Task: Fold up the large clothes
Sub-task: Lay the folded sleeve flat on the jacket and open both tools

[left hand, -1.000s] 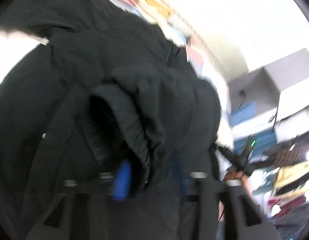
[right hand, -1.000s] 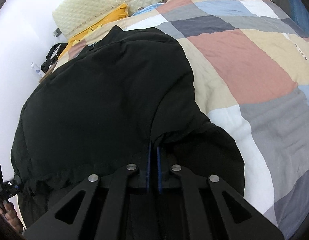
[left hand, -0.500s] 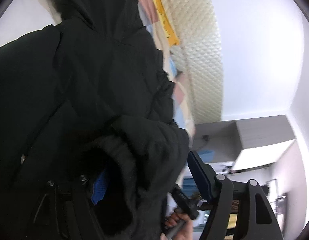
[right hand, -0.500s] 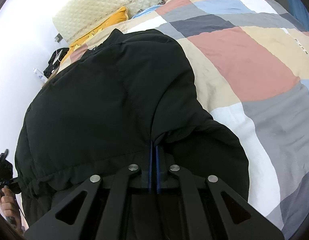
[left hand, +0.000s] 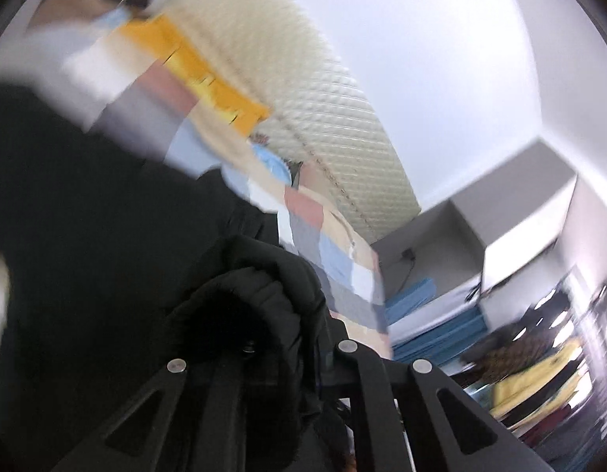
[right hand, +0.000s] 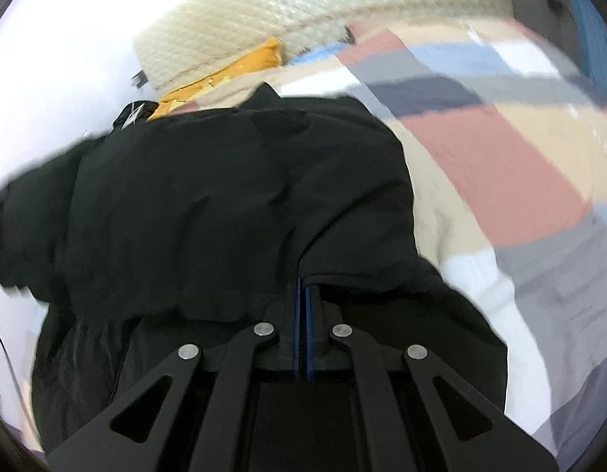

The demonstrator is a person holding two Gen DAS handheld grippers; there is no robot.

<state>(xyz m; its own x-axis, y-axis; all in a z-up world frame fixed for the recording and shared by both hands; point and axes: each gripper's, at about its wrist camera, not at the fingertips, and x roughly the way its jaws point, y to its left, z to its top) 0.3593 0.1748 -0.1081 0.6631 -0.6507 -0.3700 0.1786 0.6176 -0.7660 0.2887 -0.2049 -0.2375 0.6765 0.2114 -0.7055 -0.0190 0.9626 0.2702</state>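
Observation:
A large black padded jacket (right hand: 232, 196) lies spread on a patchwork quilt (right hand: 508, 165) on a bed. My right gripper (right hand: 302, 287) is shut on the jacket's hem, its blue pads pressed together on the fabric. In the left wrist view a bunched fold of the jacket (left hand: 260, 295) sits between the jaws of my left gripper (left hand: 280, 350); the fingertips are hidden by the cloth. That view is blurred and tilted.
A cream quilted headboard (right hand: 287, 11) and a yellow pillow (right hand: 240, 67) are at the bed's far end. Grey shelves (left hand: 500, 204), blue boxes (left hand: 429, 314) and piled clothes (left hand: 539, 358) stand beside the bed.
My left gripper has swung and lifted with the bunched jacket cloth, so more quilt and headboard show. My right gripper has moved the hem forward and up; the jacket is folding over.

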